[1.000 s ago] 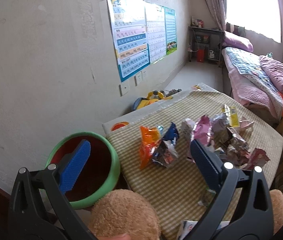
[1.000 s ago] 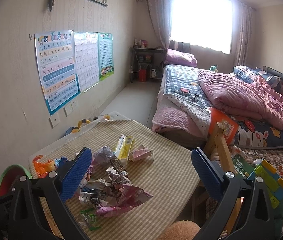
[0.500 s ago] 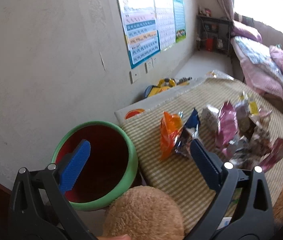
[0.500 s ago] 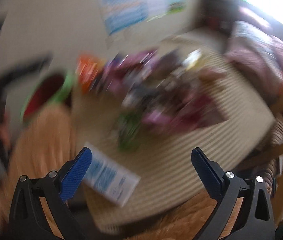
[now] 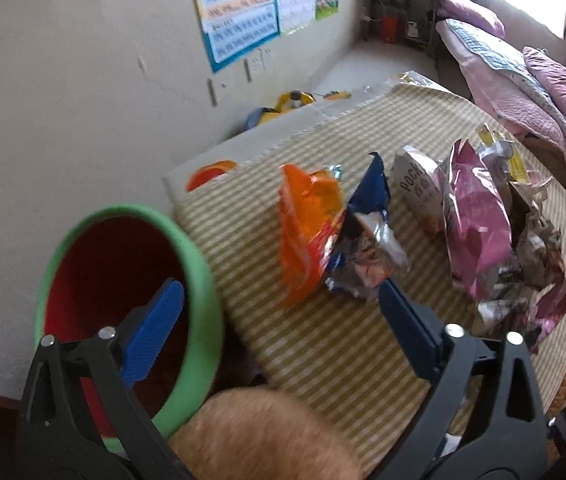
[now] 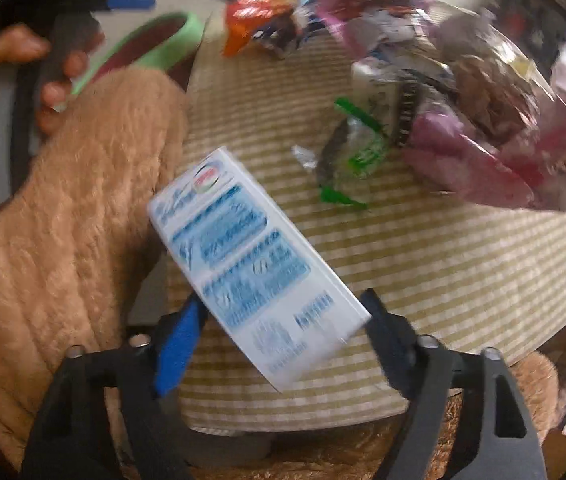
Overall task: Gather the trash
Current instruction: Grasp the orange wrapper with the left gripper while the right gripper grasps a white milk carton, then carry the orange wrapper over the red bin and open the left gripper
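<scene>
Collection is barely begun: wrappers [image 5: 475,216] litter the surface [image 5: 323,344], left tongs [image 5: 279,312] gape empty, right tongs [image 6: 283,320] closing around the carton [image 6: 251,272]

A white and pale-blue rectangular paper carton [image 6: 255,280] lies flat and slanted at the lower centre of the right wrist view, on the near edge of the striped cloth-covered counter [image 6: 463,264]. Above it, centre frame, sits a small clear wrapper with green print [image 6: 357,152]. In the left wrist view, a crumpled orange foil snack bag [image 5: 307,228] stands at centre, touching a blue and silver foil wrapper [image 5: 367,248]. To the right lies a pink foil bag [image 5: 475,220] amid crumpled wrappers. A round red bin with a green rim [image 5: 199,272] stands at lower left, beside the counter.
</scene>
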